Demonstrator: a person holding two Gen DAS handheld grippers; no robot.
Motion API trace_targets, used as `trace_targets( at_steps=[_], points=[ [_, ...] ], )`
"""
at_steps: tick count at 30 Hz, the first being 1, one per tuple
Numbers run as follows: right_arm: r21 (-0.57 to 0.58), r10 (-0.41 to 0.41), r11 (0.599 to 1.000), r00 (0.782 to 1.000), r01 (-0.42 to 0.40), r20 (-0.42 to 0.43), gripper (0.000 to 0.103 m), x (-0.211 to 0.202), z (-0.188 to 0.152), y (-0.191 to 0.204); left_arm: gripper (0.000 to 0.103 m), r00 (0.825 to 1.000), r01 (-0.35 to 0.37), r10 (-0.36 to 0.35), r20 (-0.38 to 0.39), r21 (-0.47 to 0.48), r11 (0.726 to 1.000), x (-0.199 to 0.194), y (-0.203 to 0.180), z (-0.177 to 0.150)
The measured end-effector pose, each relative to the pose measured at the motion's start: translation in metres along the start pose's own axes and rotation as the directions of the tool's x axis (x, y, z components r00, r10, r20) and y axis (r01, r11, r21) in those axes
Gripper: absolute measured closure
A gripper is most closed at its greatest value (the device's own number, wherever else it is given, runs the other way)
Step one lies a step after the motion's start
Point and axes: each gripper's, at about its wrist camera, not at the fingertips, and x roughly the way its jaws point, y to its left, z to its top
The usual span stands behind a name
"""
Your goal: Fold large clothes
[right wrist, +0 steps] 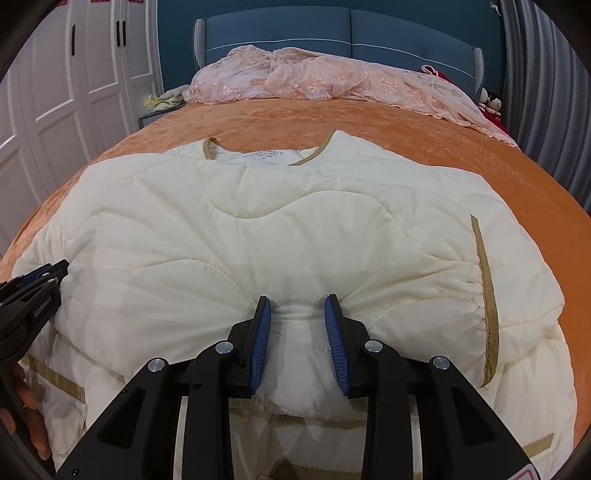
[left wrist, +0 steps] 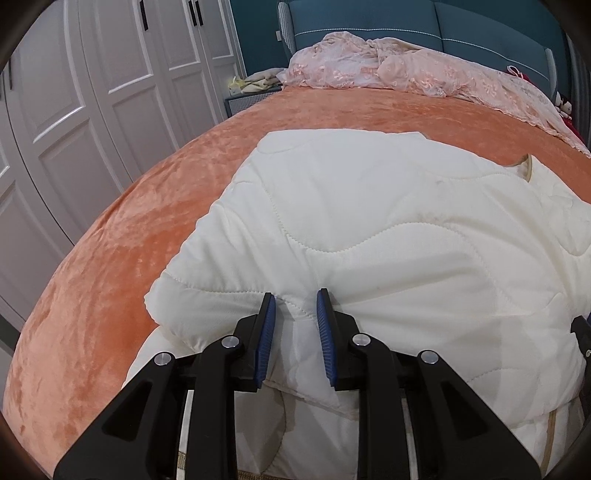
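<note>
Left wrist view first: the left gripper has its blue ribbed pads pinched on a fold of the white quilted jacket, with a bunched ridge of fabric sitting between the two fingers. The jacket is puffy, cream-white, stitched in wavy lines, and it spreads out ahead of and to the right of the tips. It lies on an orange velvety bedspread that runs off to the left and far ahead. Way beyond the tips there's a crumpled pink lace cover against a teal padded headboard. White panelled wardrobe doors stand off to the left.

Right wrist view: the right gripper is likewise clamped on a puckered fold of the same jacket, fabric gathered up between the blue pads. Straight ahead is the tan-trimmed neckline with a white size label inside. A tan-edged trim strip curves down just right of the tips. The left gripper shows at the far left edge, resting on the jacket's side. Orange bedspread all around, pink lace and headboard at the far end.
</note>
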Motion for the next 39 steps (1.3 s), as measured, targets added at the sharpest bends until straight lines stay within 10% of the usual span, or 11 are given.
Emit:
trace_targets(
  at_steps=[7, 11, 18, 26, 28, 29, 32, 39],
  points=[
    [-0.002, -0.008, 1.000, 1.000, 0.008, 0.006, 0.072, 0.001, 0.000, 0.002, 0.080, 1.000, -0.023, 0.023, 0.006, 0.008, 1.000, -0.001, -0.005, -0.001],
    [0.057, 0.046, 0.997, 0.999, -0.045, -0.016, 0.066, -0.013, 0.007, -0.010, 0.043, 1.000, 0.023, -0.025, -0.018, -0.090, 0.996, -0.013, 0.023, 0.005],
    [0.154, -0.033, 0.988, 0.998, 0.025, 0.051, 0.032, -0.101, -0.027, -0.074, 0.013, 0.998, 0.016, -0.021, -0.065, -0.088, 0.996, -0.057, 0.098, -0.011],
    [0.385, -0.079, 0.913, 0.985, 0.132, -0.151, 0.032, -0.112, -0.079, -0.182, 0.013, 0.914, 0.118, -0.220, -0.342, -0.295, 0.948, -0.023, 0.158, -0.049],
    [0.443, -0.004, 0.892, 0.981, 0.091, -0.194, 0.045, -0.104, -0.091, -0.193, 0.023, 0.916, 0.115, -0.209, -0.343, -0.274, 0.955, -0.028, 0.153, -0.051],
    [0.458, 0.030, 0.887, 0.980, 0.064, -0.196, 0.068, -0.103, -0.094, -0.194, 0.042, 0.914, 0.125, -0.214, -0.343, -0.264, 0.956, -0.032, 0.150, -0.051],
    [0.444, 0.041, 0.895, 0.980, 0.050, -0.193, 0.091, -0.109, -0.095, -0.184, 0.089, 0.889, 0.197, -0.282, -0.362, -0.254, 0.947, -0.043, 0.137, -0.052],
    [0.353, 0.003, 0.934, 0.988, 0.053, -0.154, 0.096, -0.166, -0.094, -0.160, 0.097, 0.925, 0.214, -0.245, -0.291, -0.133, 0.968, -0.112, 0.127, -0.051]
  ],
)
